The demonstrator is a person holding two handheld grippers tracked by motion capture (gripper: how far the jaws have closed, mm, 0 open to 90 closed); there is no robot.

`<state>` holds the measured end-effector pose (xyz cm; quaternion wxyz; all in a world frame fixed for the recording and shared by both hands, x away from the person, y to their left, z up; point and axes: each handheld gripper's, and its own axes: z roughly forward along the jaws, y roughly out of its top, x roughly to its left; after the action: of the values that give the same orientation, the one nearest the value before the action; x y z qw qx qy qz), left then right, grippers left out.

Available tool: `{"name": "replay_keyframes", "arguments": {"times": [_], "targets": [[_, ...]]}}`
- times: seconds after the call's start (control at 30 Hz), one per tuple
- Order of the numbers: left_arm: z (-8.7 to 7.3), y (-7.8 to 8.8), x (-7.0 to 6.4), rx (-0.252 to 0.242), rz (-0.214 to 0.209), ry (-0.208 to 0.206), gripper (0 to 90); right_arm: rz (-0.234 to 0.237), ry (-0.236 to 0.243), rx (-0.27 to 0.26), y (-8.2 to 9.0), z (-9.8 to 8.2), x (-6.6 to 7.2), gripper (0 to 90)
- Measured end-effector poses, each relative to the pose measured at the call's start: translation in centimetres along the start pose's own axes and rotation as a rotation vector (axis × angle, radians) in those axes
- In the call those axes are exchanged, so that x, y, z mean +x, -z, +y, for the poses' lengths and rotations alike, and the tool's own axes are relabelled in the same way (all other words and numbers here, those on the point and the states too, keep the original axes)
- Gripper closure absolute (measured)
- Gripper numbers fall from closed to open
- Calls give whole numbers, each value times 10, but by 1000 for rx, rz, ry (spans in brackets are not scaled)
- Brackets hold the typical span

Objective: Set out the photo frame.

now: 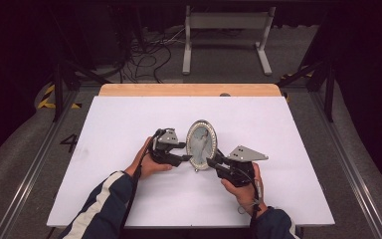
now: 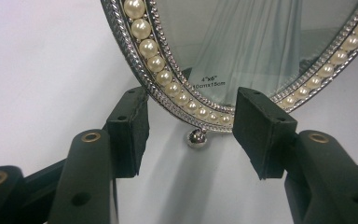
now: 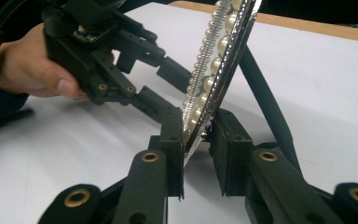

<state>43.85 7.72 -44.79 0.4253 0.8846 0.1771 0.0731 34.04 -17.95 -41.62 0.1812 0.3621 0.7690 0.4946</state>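
In the middle of the high view an oval picture frame [image 1: 201, 144] stands upright on the white table [image 1: 129, 124], with its glass face turned toward the person. The table top is smooth and matte, with a strip of light wood [image 1: 189, 90] along its far edge, and grey floor with loose black cables [image 1: 146, 55] and a white metal stand [image 1: 226, 35] beyond it at the top of the picture. The frame has a twisted silver rim, a row of round cream pearls inside the rim, and a small shiny ball foot [image 2: 196, 138] at the bottom. The right gripper [image 3: 198, 140] is closed on the lower edge of the frame, its flat black pads pressing the rim from both sides; a dark slanted back support [image 3: 265, 100] of the frame rises behind it. The left gripper [image 2: 189, 128] sits at the left side of the frame, half open, its blocky rubber pads on either side of the bottom rim. Whether they touch the rim cannot be told. No other thing stands between the grippers and the frame.
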Motion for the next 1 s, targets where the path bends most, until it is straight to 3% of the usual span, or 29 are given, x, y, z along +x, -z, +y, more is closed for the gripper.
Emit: {"name": "replay_keyframes", "arguments": {"times": [0.13,0.17,0.37,0.6,0.73,0.83,1.0], "targets": [[-3,1,0,-10,3,13,465,-22,-13,-14,-3,1,-1,756],[-3,1,2,-25,-22,32,445,-21,-14,-15,-4,1,-2,756],[3,-2,1,-58,-21,47,338,-32,-5,-12,-3,1,0,753],[9,-4,5,-106,-45,55,268,-58,3,-49,3,1,2,718],[10,-6,5,-103,-49,56,279,-78,3,-73,8,1,2,739],[9,-4,7,-116,-47,65,369,-92,9,-88,9,1,3,757],[8,0,5,-76,-25,44,417,-86,2,-88,7,1,2,767]]}}
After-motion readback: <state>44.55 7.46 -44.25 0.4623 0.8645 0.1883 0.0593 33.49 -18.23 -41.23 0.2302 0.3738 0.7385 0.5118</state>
